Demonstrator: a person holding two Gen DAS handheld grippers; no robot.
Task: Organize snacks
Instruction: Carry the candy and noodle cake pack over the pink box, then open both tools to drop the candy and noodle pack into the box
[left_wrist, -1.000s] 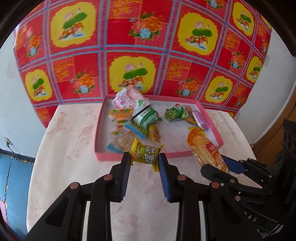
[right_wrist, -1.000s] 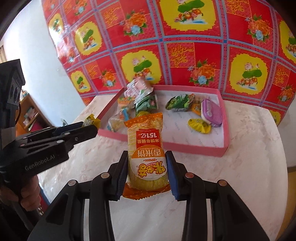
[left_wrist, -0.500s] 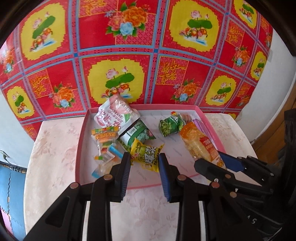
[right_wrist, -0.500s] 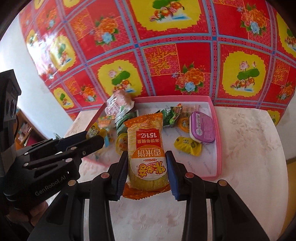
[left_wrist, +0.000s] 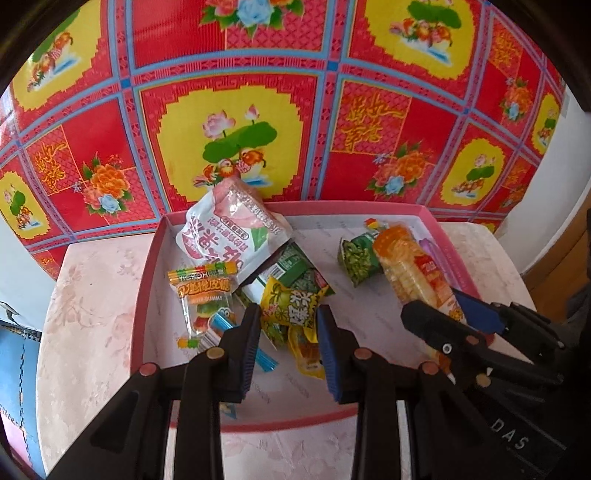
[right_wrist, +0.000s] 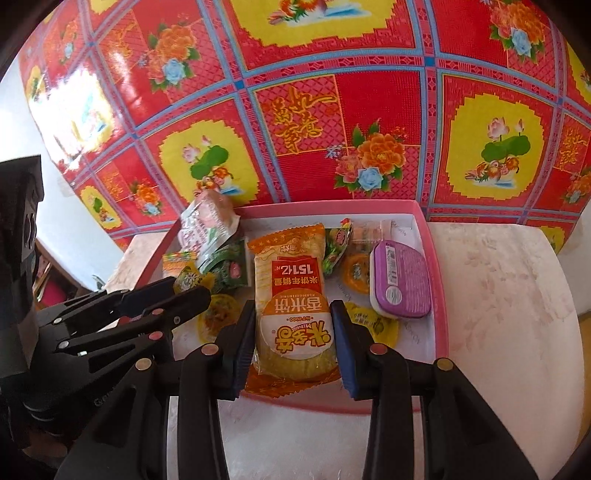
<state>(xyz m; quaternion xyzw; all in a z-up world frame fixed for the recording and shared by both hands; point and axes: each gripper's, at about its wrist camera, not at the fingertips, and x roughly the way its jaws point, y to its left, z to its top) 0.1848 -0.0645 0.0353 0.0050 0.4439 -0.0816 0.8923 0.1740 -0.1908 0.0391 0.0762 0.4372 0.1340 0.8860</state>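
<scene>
Orange rice-cracker pack (right_wrist: 293, 306), clear wrapper w/ red label, held lengthwise above the pink tray's (right_wrist: 439, 295) near rim. Right claw (right_wrist: 293, 332) closed on its sides. Left claw (left_wrist: 286, 328) narrowly parted, gripping a yellow-green snack packet (left_wrist: 291, 302) over the tray's left half, among other snacks on the table (right_wrist: 498, 295).

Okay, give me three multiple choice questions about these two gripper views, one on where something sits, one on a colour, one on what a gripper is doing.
1. Where does the purple container lie?
A. in the pink tray
B. on the bare table
C. between gripper fingers

2. What colour is the pack held by the left gripper?
A. purple
B. yellow and green
C. white

3. What is the right gripper doing?
A. open and unloaded
B. clamping the orange rice cracker pack
C. gripping the tray rim

Answers: 1 A, it rests inside the tray's right side. 2 B, the yellow-green snack pack. 3 B, both pads press its sides.
</scene>
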